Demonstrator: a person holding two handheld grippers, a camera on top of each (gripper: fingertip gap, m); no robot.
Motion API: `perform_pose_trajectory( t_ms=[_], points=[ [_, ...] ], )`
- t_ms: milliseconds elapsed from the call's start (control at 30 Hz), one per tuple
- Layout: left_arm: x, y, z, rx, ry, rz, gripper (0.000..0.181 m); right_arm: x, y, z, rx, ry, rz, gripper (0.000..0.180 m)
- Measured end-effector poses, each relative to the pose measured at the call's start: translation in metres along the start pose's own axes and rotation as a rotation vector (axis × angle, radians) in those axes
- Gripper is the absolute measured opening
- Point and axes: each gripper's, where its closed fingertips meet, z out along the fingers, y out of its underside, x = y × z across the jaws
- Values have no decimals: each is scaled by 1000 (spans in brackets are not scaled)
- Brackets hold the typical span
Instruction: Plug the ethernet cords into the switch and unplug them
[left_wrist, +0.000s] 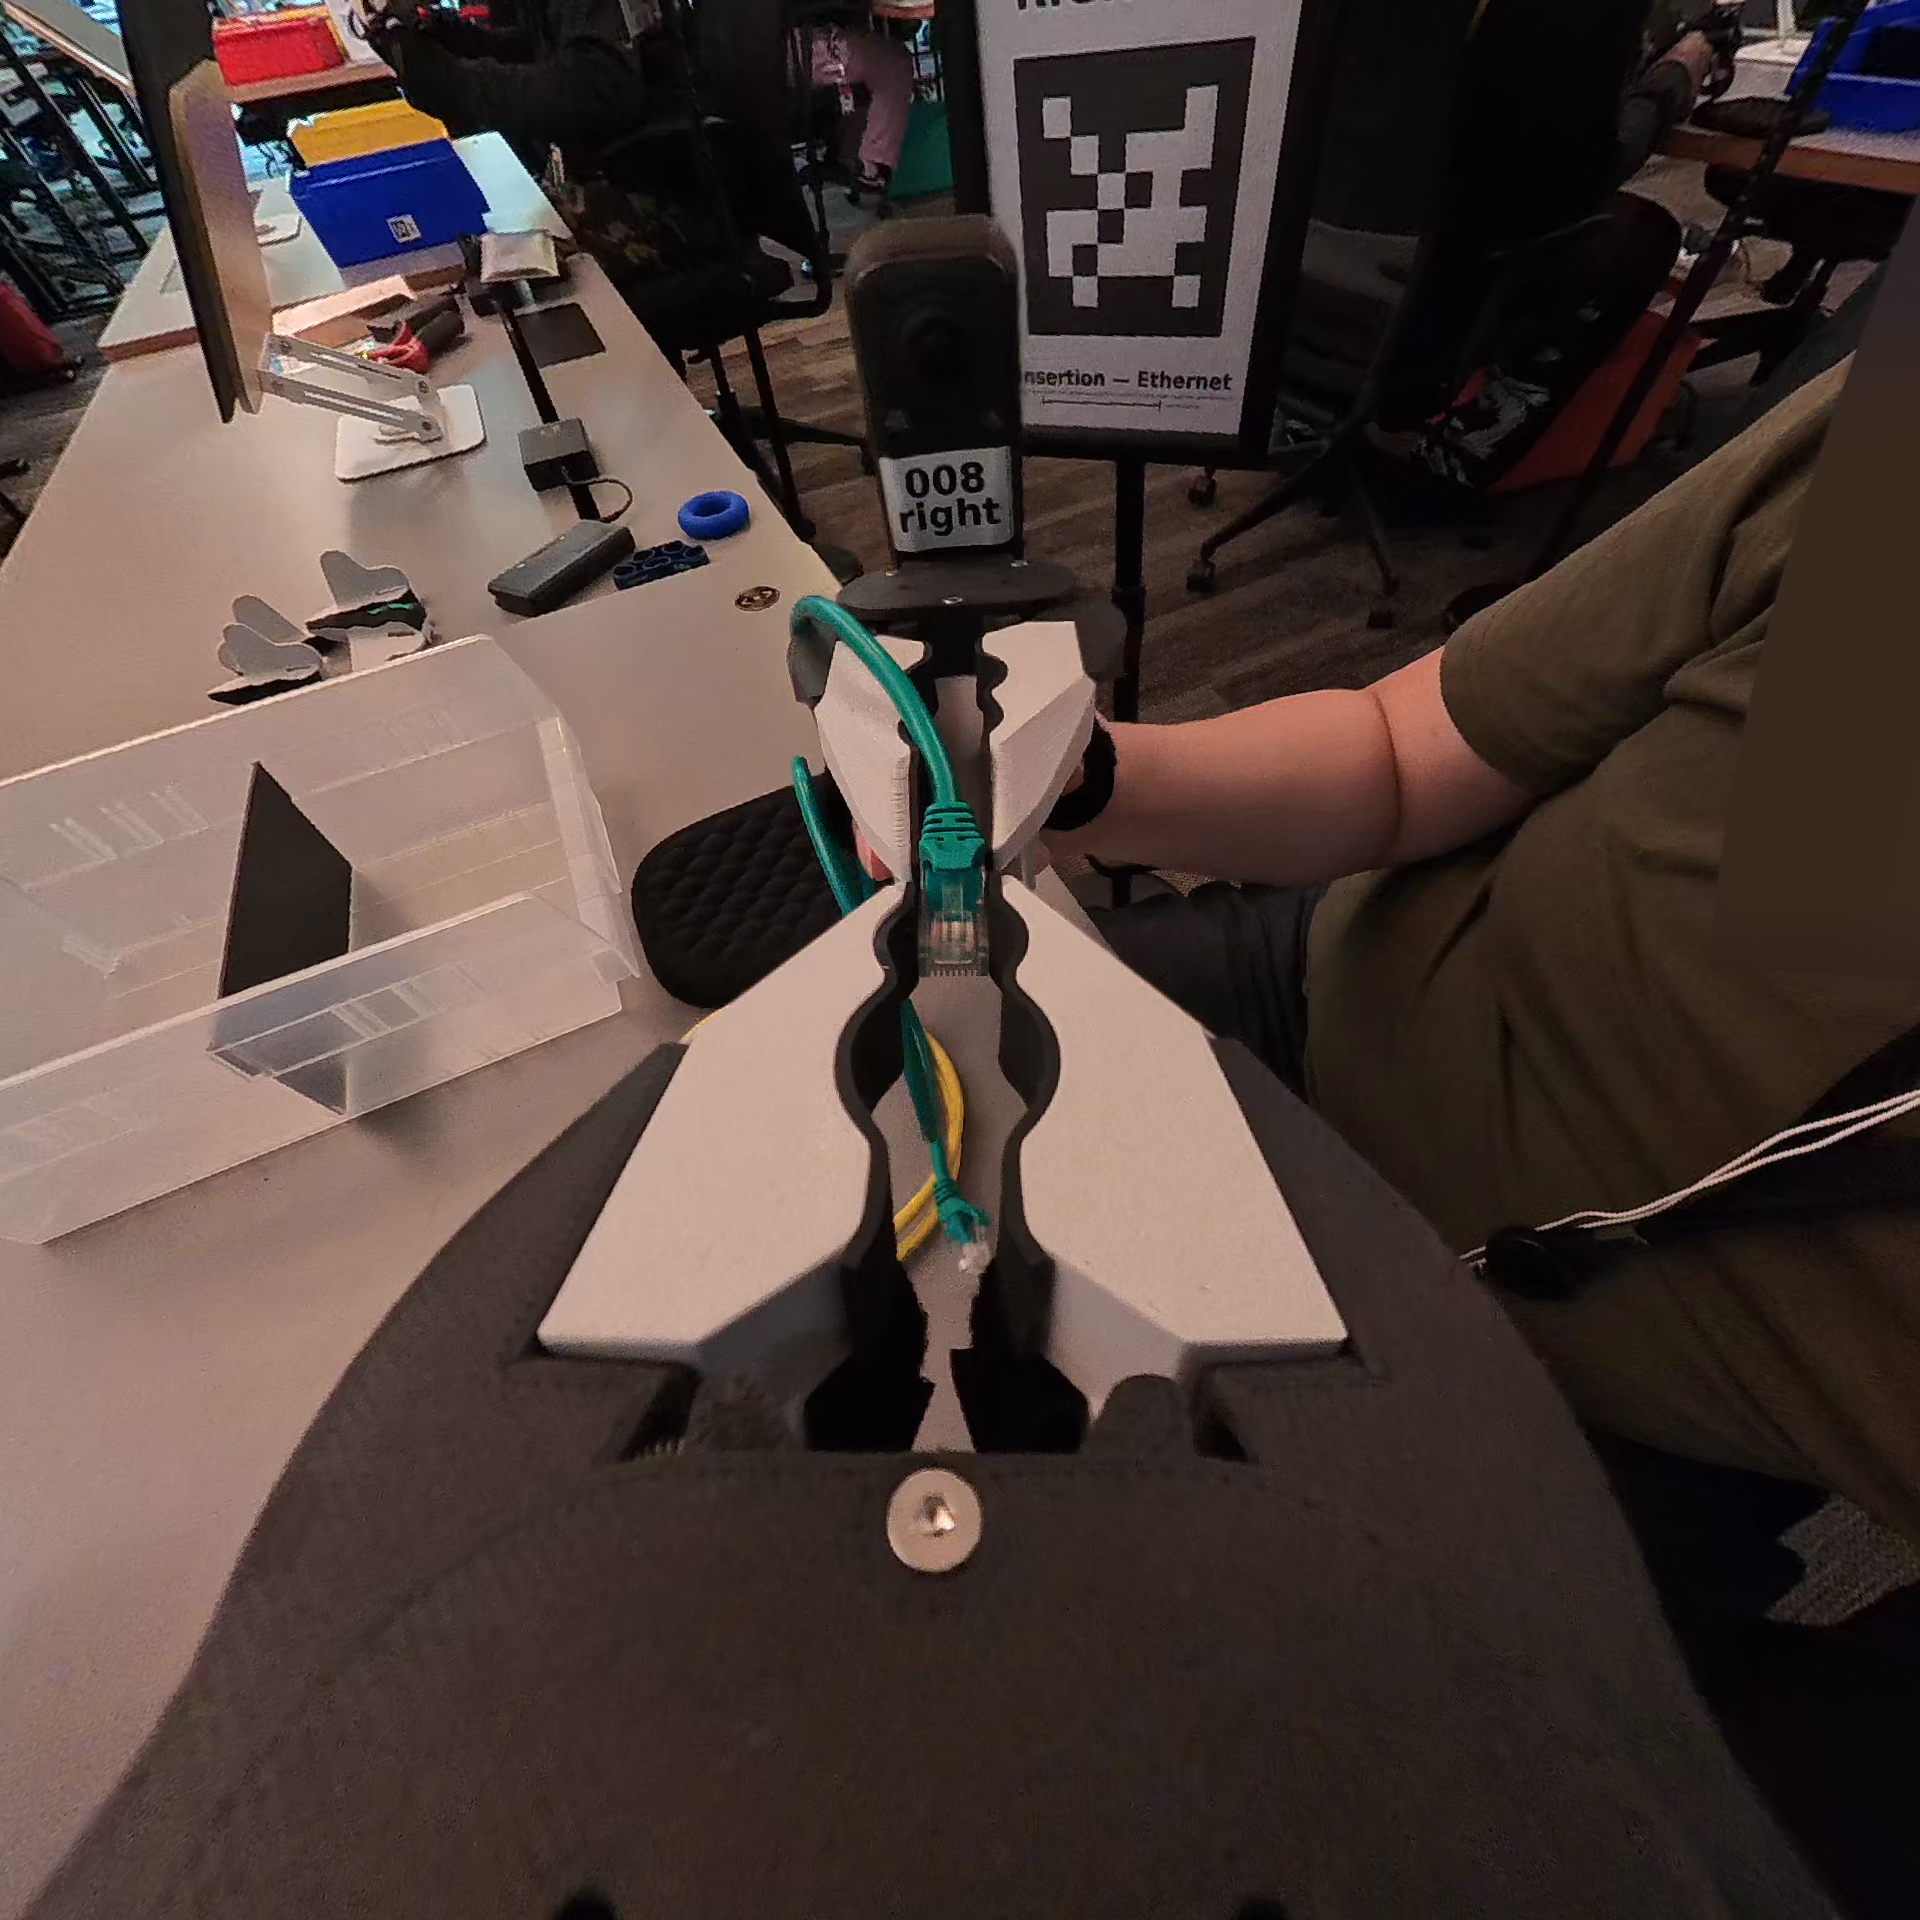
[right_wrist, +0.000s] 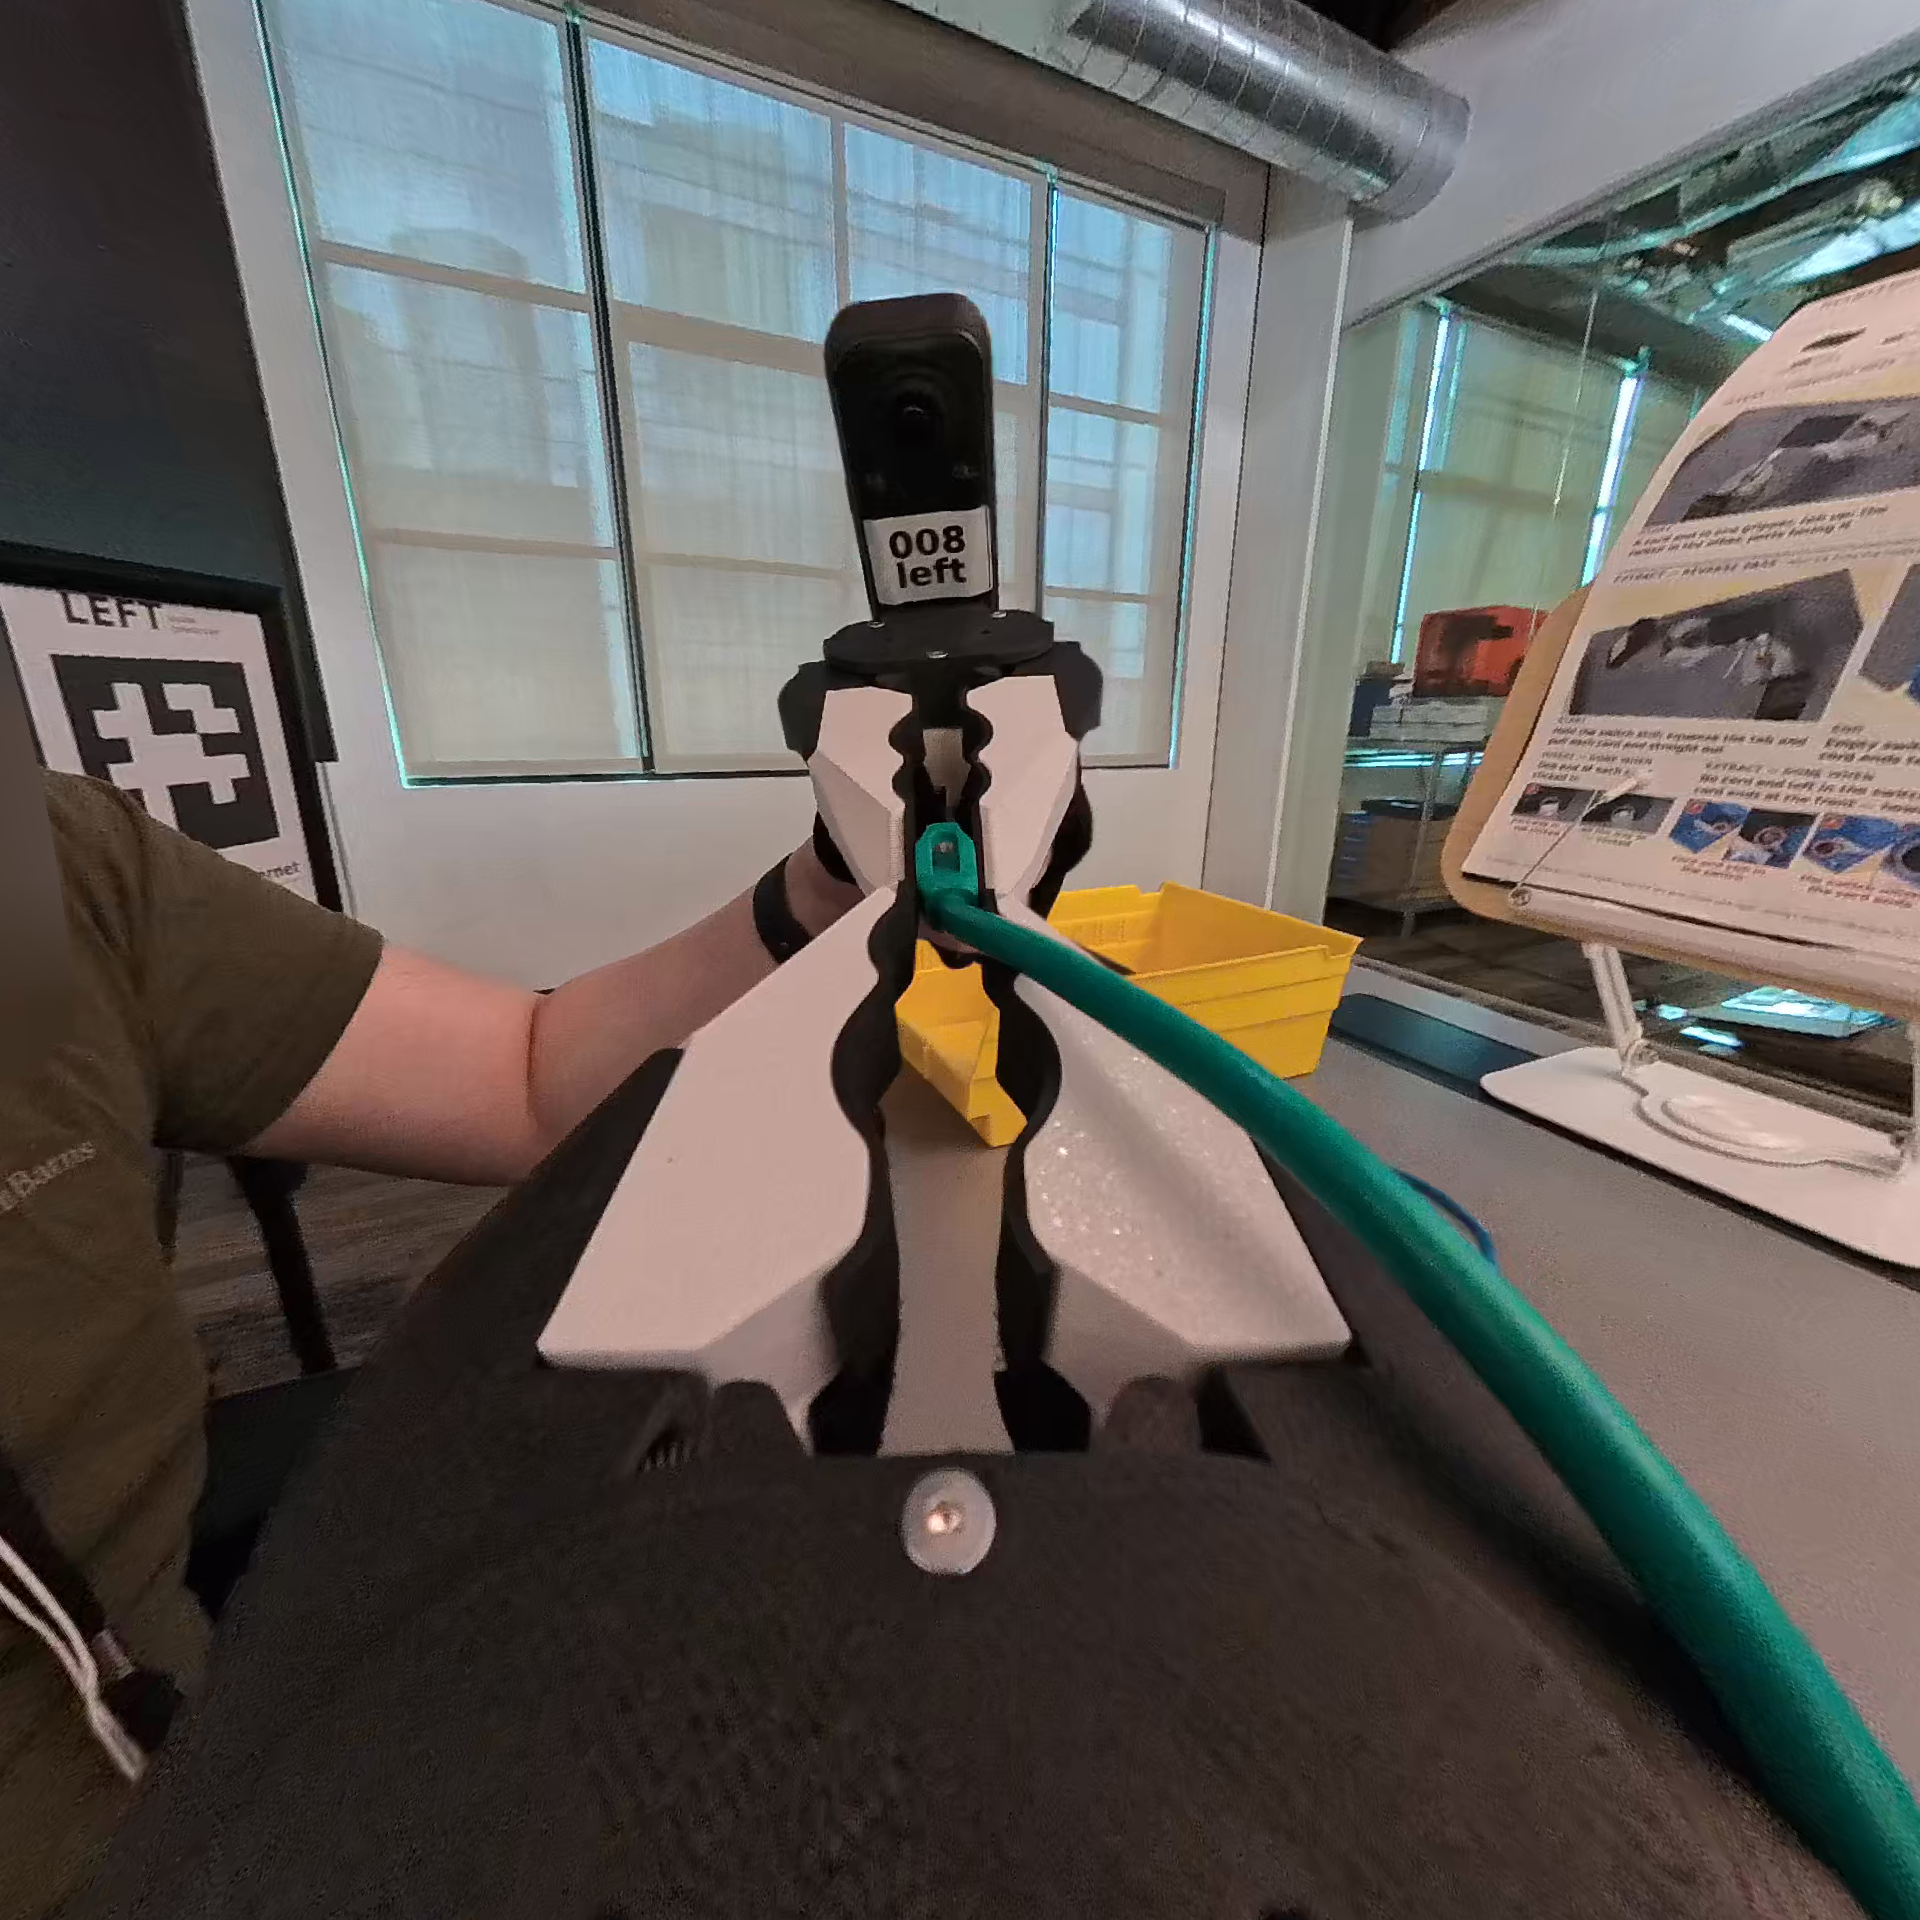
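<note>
Left gripper (left_wrist: 948, 935) and right gripper (right_wrist: 940, 894) tip to tip, both clamped on green plug (left_wrist: 951, 904) — uneven release risks dropping it.

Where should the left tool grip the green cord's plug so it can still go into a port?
On the ribbed green boot, coming from the side, across the cord. The clear connector points straight at the left tool, so a head-on grip would likely bury the tip. The right tool crowds the boot.
</note>
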Motion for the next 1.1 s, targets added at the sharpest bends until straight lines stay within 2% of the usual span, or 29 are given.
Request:
perform_pose_trajectory(
  t_ms=[333, 433, 500, 567, 600, 733, 833, 867, 900, 1000, 1100],
  points=[
    [-4, 8, 2, -33, -31, 38, 13, 5, 5, -3, -30, -10, 133, 10],
    [-14, 12, -10, -56, -79, -10, 68, 10, 1, -9, 3, 10, 147, 10],
    [-36, 35, -23, -177, -182, -80, 79, 14, 0, -14, -1, 38, 133, 11],
    [-65, 67, -36, -318, -329, -97, 77, 15, -1, -18, -14, 59, 105, 11],
    [-71, 85, -37, -379, -338, -122, 73, 14, -2, -20, -23, 72, 82, 11],
    [-88, 161, -23, -608, -308, -317, 85, 8, -12, -24, -77, 135, -52, 11],
    [-92, 210, -13, -775, -304, -418, 85, 1, -20, -28, -125, 172, -145, 12],
    [-99, 215, -12, -780, -346, -414, 75, -1, -22, -30, -139, 181, -166, 12],
    [-106, 213, -11, -762, -384, -407, 73, -3, -23, -31, -150, 187, -184, 13],
    [-110, 216, -12, -766, -404, -410, 84, -7, -25, -37, -163, 199, -209, 13],
    [-120, 217, -15, -780, -456, -309, 85, -7, -26, -42, -165, 201, -203, 13]
  ],
)
